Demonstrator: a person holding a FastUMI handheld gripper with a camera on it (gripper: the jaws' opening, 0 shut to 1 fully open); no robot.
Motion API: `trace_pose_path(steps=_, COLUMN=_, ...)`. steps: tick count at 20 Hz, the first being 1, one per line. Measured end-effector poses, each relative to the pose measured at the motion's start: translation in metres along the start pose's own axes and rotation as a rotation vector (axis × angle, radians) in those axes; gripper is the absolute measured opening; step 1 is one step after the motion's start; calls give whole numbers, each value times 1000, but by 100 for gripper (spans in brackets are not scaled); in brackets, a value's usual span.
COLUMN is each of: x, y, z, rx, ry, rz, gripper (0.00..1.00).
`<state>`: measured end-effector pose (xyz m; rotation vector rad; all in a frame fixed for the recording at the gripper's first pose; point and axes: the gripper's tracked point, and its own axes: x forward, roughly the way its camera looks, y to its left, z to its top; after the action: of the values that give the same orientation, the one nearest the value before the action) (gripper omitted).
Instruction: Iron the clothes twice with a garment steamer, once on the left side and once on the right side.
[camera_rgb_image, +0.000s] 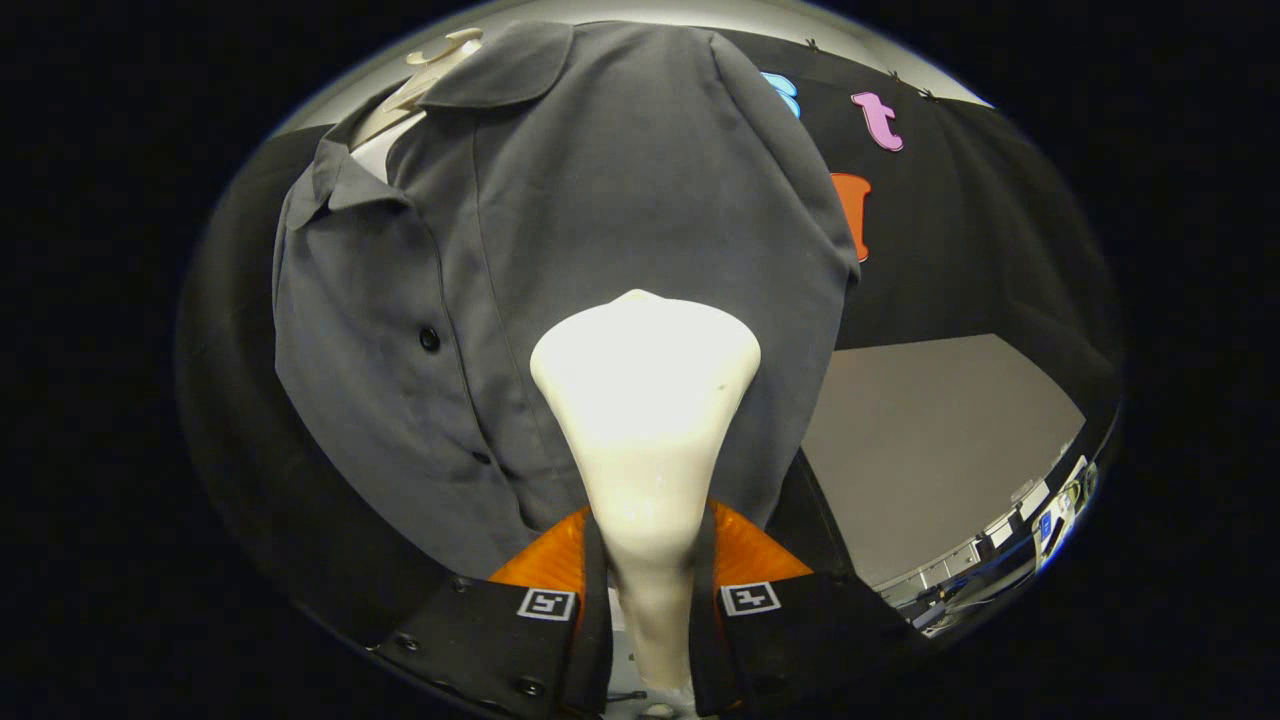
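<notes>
While clamped: gripper (648, 600), both fingers pressing the neck of the cream plastic garment steamer (645, 400).
Steamer head: against the hanging grey button-up shirt (560, 200).
Hanger: pale, at the collar (430, 75).

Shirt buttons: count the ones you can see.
2 on the shirt: one button mid-placket, left of the steamer head; another lower, near its neck. Others may be hidden. The claw grips the steamer.
</notes>
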<state>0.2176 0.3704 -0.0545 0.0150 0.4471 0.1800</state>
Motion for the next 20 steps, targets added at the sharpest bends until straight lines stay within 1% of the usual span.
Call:
trace_pose_path(steps=10, x=29, y=1, z=-54, rx=4, ry=81, rz=9, gripper=39)
trace_pose_path(steps=20, x=53, y=-4, z=-135, rx=14, ry=210, rz=11, gripper=39)
